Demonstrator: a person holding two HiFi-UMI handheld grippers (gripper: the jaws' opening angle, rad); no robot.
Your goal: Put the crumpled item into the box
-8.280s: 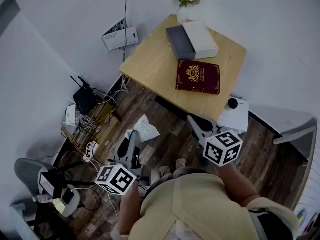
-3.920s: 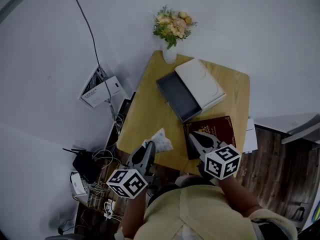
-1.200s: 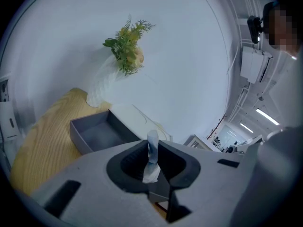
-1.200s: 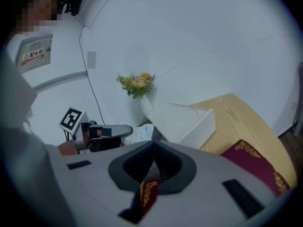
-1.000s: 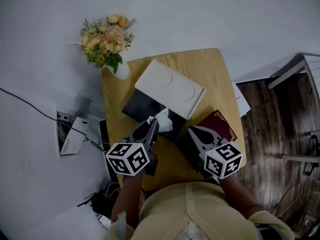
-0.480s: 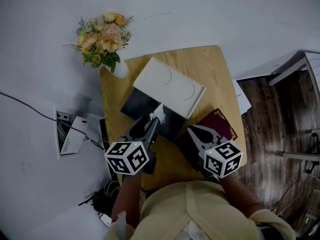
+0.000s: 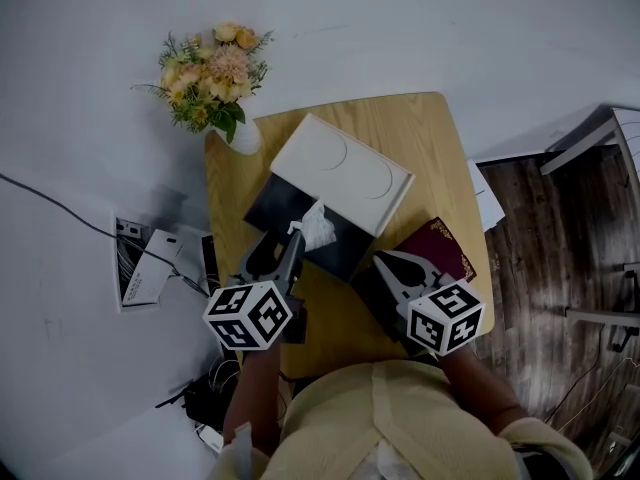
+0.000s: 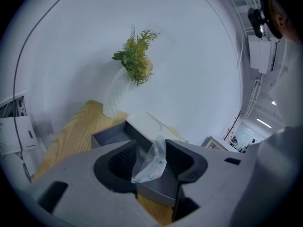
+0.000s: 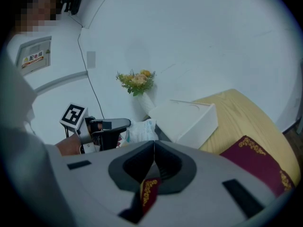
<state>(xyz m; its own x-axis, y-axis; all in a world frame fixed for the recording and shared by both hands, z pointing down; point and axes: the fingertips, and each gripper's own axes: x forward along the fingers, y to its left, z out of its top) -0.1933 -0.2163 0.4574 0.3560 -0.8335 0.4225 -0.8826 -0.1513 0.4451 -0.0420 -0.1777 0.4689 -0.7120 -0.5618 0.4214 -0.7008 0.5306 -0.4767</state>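
The crumpled item [image 7: 318, 226], a white wad with blue print, stands in the near end of the open dark grey box [image 7: 285, 208] on the wooden table [image 7: 420, 138]. In the left gripper view the crumpled item [image 8: 152, 162] rises between the jaws of my left gripper [image 8: 151, 148], over the box [image 8: 111, 135]. These jaws have just been opening and now stand wide, not pressing on it. My left gripper [image 7: 285, 240] sits just short of the box. My right gripper [image 7: 382, 260] is shut and empty above a maroon book [image 7: 440, 248]; the right gripper view shows its jaws [image 9: 154, 150] closed.
The box's white lid [image 7: 340, 168] lies across its far half. A vase of flowers [image 7: 215, 73] stands at the table's far left corner. Papers [image 7: 485, 198] lie off the table's right edge. A wall device with cables [image 7: 145, 268] sits left of the table.
The left gripper's jaws have opened and let go of the crumpled item, which stays at the box. That gripper has drawn back slightly toward the left. The right gripper has not moved.
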